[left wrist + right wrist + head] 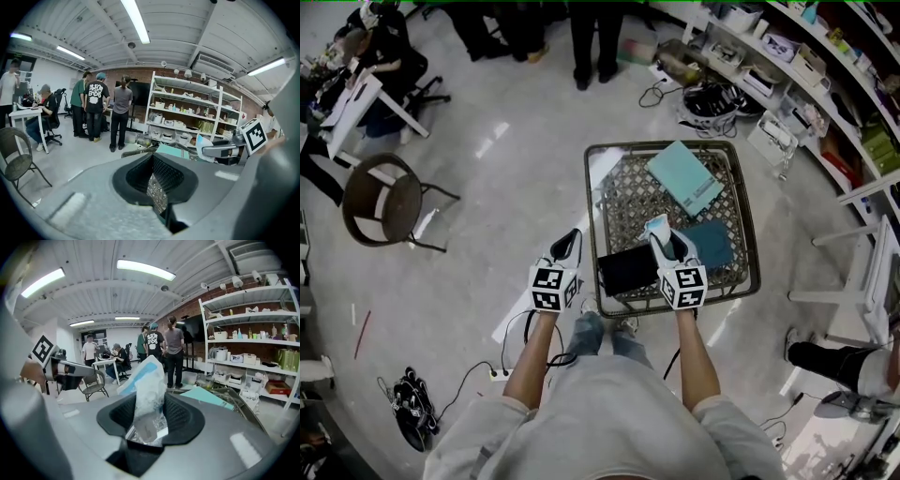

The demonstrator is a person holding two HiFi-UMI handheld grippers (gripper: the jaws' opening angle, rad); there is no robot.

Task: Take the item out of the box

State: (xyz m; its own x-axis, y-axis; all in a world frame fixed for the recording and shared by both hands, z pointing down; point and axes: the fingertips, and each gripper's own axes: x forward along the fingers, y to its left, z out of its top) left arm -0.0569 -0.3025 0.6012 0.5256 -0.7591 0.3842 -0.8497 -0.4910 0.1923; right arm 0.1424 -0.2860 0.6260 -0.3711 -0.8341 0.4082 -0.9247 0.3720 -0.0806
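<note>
Counts: one crinkly clear plastic packet with a pale blue strip, one dark teal square box, one pale teal flat board, one flat black rectangle.
Packet: upright, pinched by right hand-held gripper, above metal-framed woven lattice desk (outside box).
Left hand-held gripper: jaws together, empty.

Probably a lab: stocked shelves, desks, cables.
</note>
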